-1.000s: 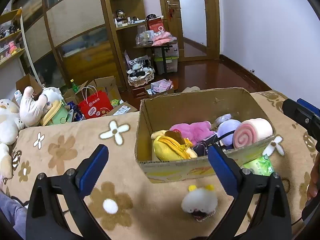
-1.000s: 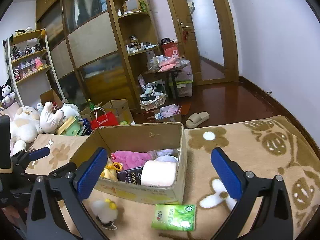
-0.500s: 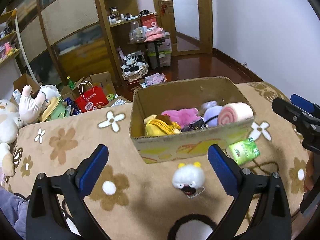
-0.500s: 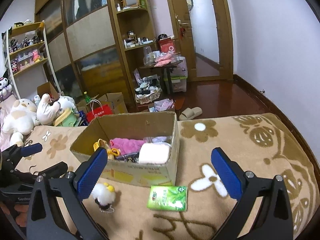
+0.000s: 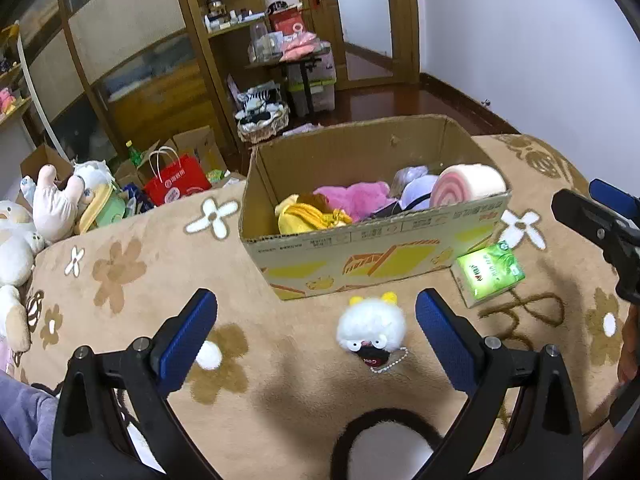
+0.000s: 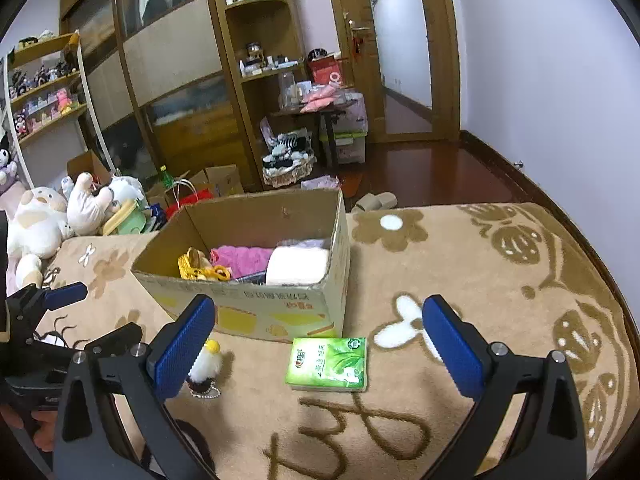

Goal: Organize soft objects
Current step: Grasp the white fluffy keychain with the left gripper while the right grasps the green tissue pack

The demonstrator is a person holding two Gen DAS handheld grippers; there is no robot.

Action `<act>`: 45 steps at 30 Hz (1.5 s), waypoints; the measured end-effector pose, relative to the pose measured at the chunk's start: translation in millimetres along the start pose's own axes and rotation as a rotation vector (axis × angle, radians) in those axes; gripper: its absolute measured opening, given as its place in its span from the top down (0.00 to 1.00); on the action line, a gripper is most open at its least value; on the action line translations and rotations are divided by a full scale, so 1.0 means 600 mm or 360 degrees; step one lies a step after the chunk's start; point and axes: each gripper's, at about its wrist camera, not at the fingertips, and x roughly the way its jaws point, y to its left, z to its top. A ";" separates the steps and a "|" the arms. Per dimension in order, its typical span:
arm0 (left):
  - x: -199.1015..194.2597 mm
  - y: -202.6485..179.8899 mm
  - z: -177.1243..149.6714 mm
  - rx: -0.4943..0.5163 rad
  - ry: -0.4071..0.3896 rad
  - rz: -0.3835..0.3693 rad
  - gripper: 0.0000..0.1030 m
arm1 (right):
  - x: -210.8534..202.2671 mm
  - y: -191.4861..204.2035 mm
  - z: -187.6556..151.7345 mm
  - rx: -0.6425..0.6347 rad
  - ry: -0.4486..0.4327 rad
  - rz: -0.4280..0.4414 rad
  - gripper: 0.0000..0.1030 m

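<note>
A cardboard box stands on the brown flowered blanket and holds several soft toys: a yellow one, a pink one and a pink-swirl roll. A small white fluffy toy with yellow ears lies in front of the box, just ahead of my open, empty left gripper. A green tissue pack lies by the box's corner, ahead of my open, empty right gripper. The box and the fluffy toy also show in the right wrist view.
Large plush toys pile at the blanket's left edge. Boxes and a red bag sit on the floor beyond. Shelves, a wardrobe and a door stand at the back. A black and white plush lies under my left gripper.
Both grippers have pulled back and up from the box, so the fluffy toy and tissue pack sit farther ahead. Both stay open.
</note>
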 end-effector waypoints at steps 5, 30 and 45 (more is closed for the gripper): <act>0.028 0.005 0.003 -0.0043 0.0053 -0.0033 0.04 | 0.033 0.008 -0.013 -0.0025 0.0065 -0.0001 0.00; 0.150 -0.009 -0.010 -0.0085 0.0338 -0.0146 0.04 | 0.150 -0.002 -0.058 -0.0042 0.0335 -0.0051 0.00; 0.197 -0.029 -0.042 -0.0012 0.0497 -0.0135 0.04 | 0.203 -0.021 -0.087 -0.0006 0.0479 -0.0097 0.00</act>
